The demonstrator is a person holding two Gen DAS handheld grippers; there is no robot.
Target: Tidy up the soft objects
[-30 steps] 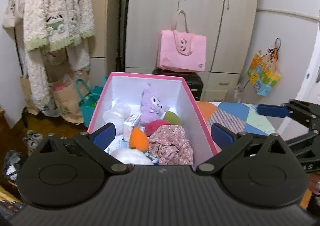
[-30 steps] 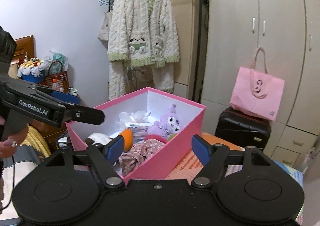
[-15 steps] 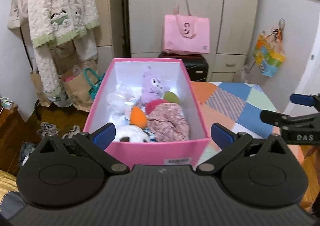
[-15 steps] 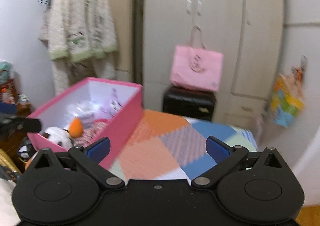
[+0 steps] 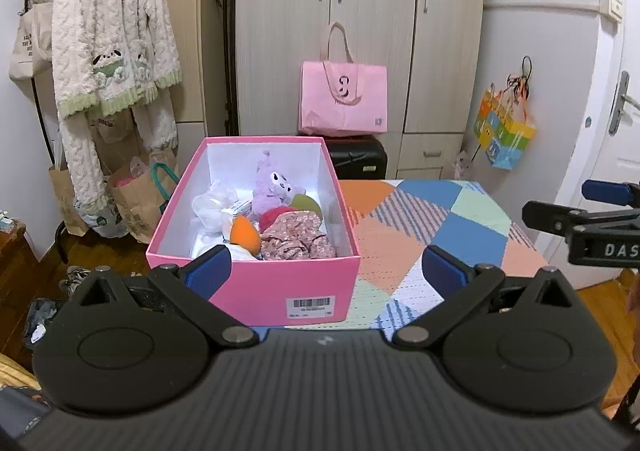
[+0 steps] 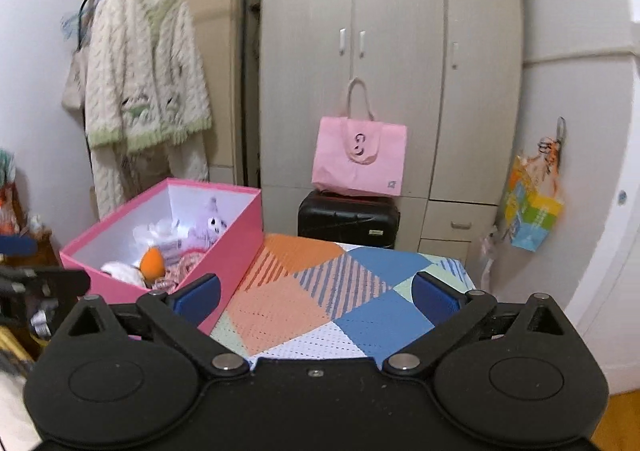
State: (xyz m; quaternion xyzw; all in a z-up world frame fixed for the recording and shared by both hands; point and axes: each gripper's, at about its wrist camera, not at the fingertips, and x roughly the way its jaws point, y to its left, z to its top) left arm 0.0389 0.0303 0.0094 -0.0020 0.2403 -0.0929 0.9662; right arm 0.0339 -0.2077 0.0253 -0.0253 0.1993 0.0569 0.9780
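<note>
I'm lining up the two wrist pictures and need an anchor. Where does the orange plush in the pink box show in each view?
Left wrist: the orange plush lies near the box's front, left of centre, just above the left gripper's left fingertip.
Right wrist: the orange plush sits at lower left, inside the pink box, which is seen from its corner.
Shared landmark: the pink tote bag on the black suitcase before the wardrobe.

One pink box [image 5: 256, 283], two claws [image 5: 326, 271].

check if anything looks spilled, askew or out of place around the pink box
Nothing stands out. The pink box sits upright on the patchwork cover, soft things all inside it, none spilled onto the cover.
</note>
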